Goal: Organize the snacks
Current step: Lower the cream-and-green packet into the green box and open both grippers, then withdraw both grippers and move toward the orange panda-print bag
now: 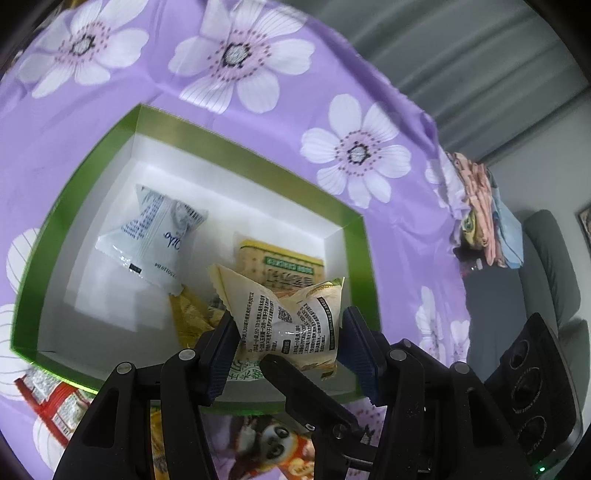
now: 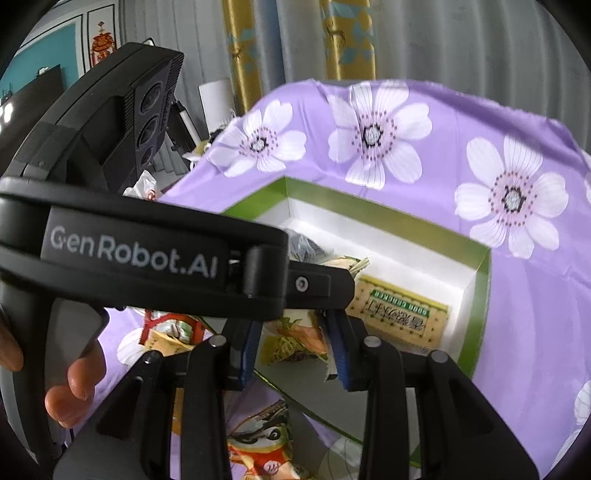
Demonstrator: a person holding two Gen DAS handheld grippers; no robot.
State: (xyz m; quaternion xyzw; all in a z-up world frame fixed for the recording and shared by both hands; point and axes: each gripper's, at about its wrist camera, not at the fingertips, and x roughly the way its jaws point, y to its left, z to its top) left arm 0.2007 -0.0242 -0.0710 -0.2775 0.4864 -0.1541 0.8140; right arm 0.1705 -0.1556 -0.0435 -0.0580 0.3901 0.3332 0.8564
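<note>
- The purple tablecloth printed with white flowers (image 1: 280,33) covers the table.
- The green-walled, white-lined cardboard box (image 1: 258,158) sits open on it.
- Left gripper (image 1: 288,332): its jaws are narrowed onto a cream crinkled snack packet with black print (image 1: 291,314), pinched at the waist and held over the box's near corner.
- Right gripper (image 2: 295,350): its jaws are partly closed around a yellow-and-orange snack packet (image 2: 291,339) at the box's near edge; true contact cannot be told.
- A white-and-blue sachet (image 1: 147,236) and a yellow cracker packet (image 1: 280,266) lie inside the box.
- A panda-printed packet (image 1: 273,446) and a red-edged packet (image 1: 51,398) lie outside, just beside the near wall.
</note>
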